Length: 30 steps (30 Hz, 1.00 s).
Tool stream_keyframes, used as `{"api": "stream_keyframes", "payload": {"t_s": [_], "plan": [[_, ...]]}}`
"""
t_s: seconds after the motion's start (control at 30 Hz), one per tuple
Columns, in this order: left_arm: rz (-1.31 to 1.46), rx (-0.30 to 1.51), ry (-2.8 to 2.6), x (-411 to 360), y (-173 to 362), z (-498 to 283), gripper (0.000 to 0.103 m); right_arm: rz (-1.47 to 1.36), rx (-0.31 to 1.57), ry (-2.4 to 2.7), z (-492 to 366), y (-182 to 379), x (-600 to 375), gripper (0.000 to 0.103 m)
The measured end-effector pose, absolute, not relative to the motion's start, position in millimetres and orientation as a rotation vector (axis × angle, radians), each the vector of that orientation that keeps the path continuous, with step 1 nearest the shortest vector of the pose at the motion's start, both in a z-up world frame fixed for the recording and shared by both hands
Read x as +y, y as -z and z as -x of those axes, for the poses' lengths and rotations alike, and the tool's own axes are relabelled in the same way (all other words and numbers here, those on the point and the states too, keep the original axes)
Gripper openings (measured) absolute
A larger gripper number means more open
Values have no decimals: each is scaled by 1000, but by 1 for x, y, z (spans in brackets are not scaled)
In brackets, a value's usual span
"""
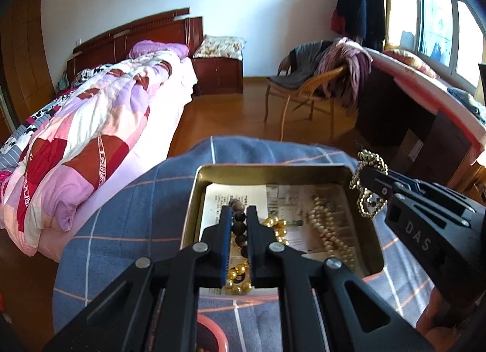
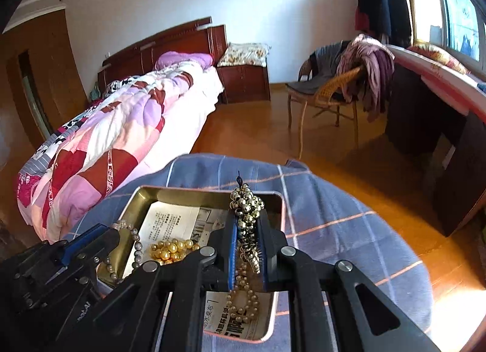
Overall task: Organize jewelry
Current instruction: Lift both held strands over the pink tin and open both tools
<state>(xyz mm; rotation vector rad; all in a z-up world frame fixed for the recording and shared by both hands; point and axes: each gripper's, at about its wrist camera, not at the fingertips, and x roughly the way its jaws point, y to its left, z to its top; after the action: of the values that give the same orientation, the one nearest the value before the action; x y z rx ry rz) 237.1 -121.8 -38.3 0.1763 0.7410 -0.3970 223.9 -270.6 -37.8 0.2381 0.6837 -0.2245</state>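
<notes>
Left tool (image 1: 238,221) clamping wooden bead bracelet (image 1: 239,224) | right tool (image 2: 247,230) clamping gold bead chain (image 2: 246,203) | I'm holding both over tin tray (image 2: 136,200), chain at 3 o'clock, judged for dropping in.

Bright window (image 1: 437,24) daylight — fisheye-bent edges, perhaps slight blur.

Glossy metal tin (image 1: 194,200), paper-lined
</notes>
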Motion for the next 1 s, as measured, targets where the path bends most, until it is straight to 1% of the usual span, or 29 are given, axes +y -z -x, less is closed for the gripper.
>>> {"api": "stream_keyframes", "payload": {"t_s": [0.2, 0.23, 0.3, 0.33, 0.37, 0.4, 0.43, 0.47, 0.5, 0.53, 0.73, 0.83, 1.0], "plan": [[-204, 790, 365, -132, 54, -247, 10, -294, 732, 153, -237, 59, -272, 12], [-212, 799, 356, -133, 57, -249, 10, -312, 741, 144, -239, 62, -273, 15], [-217, 816, 343, -134, 60, -253, 12, -352, 768, 131, -241, 66, -277, 32], [-219, 823, 330, -134, 62, -254, 12, -376, 772, 127, -239, 67, -279, 52], [-218, 831, 315, -133, 62, -255, 19, -389, 764, 121, -237, 67, -280, 67], [-218, 841, 309, -132, 64, -257, 27, -402, 734, 109, -232, 64, -281, 69], [-215, 851, 303, -132, 64, -257, 55, -402, 714, 116, -227, 61, -281, 72], [-214, 852, 296, -132, 64, -256, 83, -397, 700, 125, -223, 57, -280, 72], [-212, 829, 281, -131, 60, -252, 90, -394, 691, 129, -220, 54, -280, 72], [-213, 804, 274, -130, 57, -248, 92, -389, 684, 140, -217, 52, -280, 72], [-262, 763, 246, -131, 40, -229, 96, -388, 643, 216, -189, 34, -280, 72], [-267, 744, 228, -125, 32, -219, 100, -400, 635, 226, -175, 26, -279, 72], [-267, 725, 211, -111, 22, -201, 100, -392, 618, 223, -144, 15, -266, 72]]}}
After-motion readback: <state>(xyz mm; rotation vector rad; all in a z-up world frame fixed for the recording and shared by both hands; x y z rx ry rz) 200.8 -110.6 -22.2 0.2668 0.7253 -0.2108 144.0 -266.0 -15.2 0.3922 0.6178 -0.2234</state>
